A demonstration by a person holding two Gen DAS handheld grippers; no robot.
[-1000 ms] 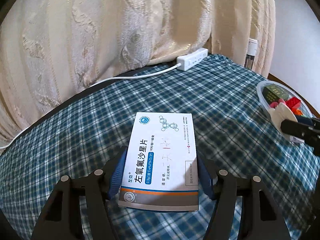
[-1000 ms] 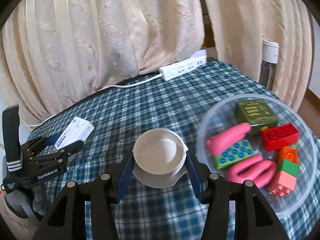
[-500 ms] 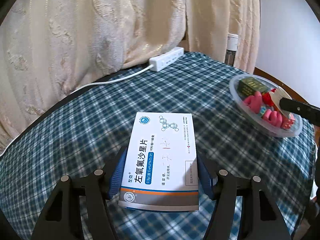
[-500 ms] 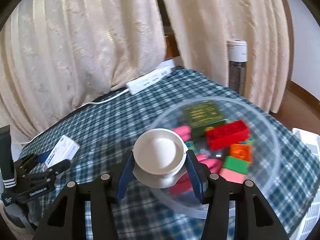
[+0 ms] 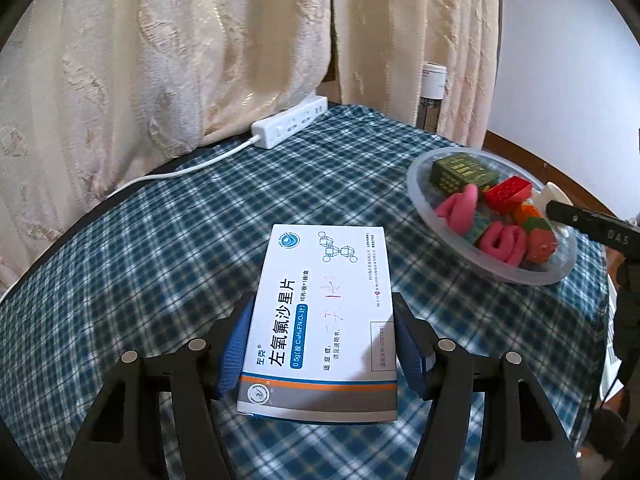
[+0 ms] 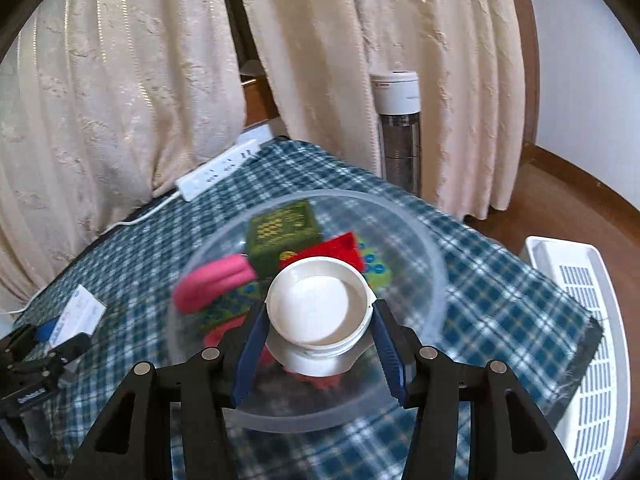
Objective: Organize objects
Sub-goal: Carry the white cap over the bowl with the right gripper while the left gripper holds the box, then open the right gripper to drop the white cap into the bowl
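right wrist view: right tool (image 6: 318,334) angled down, clamped on a white cup (image 6: 318,306) above the clear bowl (image 6: 434,264) of toy blocks. left tool (image 5: 322,344) grips a medicine box (image 5: 320,316) over the checked counter (image 5: 160,248). earlier the cup hung beside the bowl.

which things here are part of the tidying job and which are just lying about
Part of the job:
- medicine box, held in the left gripper
- white jar, held in the right gripper over the bowl
- clear bowl of toy blocks

Just lying about:
- power strip
- curtains
- white crate
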